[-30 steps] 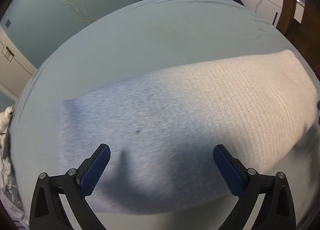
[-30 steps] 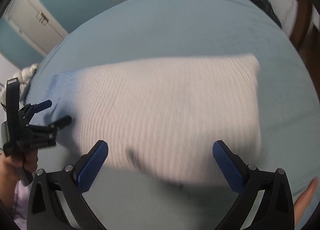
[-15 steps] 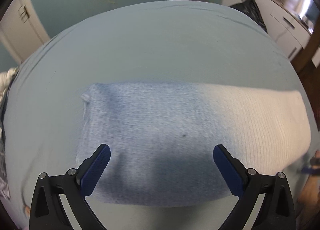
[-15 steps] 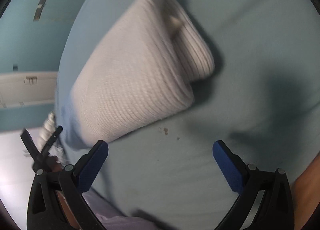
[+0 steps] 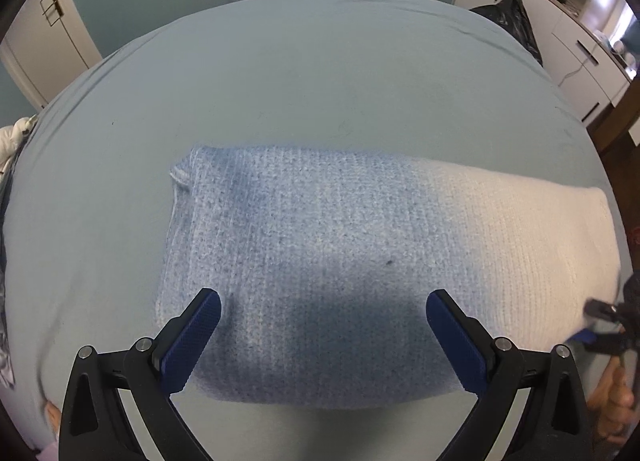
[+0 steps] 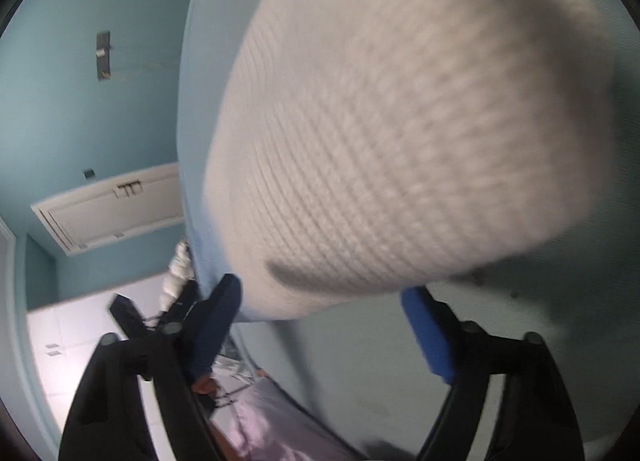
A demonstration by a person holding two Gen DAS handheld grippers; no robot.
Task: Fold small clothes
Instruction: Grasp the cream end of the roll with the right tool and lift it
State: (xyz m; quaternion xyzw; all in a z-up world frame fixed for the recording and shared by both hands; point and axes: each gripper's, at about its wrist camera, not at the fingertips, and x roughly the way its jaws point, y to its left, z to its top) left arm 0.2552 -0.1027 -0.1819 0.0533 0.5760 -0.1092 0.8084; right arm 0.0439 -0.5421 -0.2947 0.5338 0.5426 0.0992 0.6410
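Note:
A folded knit sweater [image 5: 360, 253], blue at its left end and fading to white at its right, lies flat on the light blue bed sheet [image 5: 320, 73]. My left gripper [image 5: 323, 301] hangs open over the near edge of the blue half, nothing between its blue pads. At the far right of the left wrist view my right gripper [image 5: 584, 321] sits by the white end. In the right wrist view the right gripper [image 6: 322, 289] is rolled sideways and low, its jaws closing with the blurred edge of the white end [image 6: 400, 121] just between the tips, pads not pressing.
White cabinets [image 5: 580, 61] and a black bag [image 5: 508, 17] stand beyond the bed's far right corner. A white door [image 5: 40, 41] is at the far left, crumpled white bedding [image 5: 12, 141] at the left edge. A person's hand [image 5: 616, 401] holds the right gripper.
The left gripper slid left along the sweater to the blue end, then stayed. The right gripper rolled over and dropped close to the white end, and its jaws narrowed.

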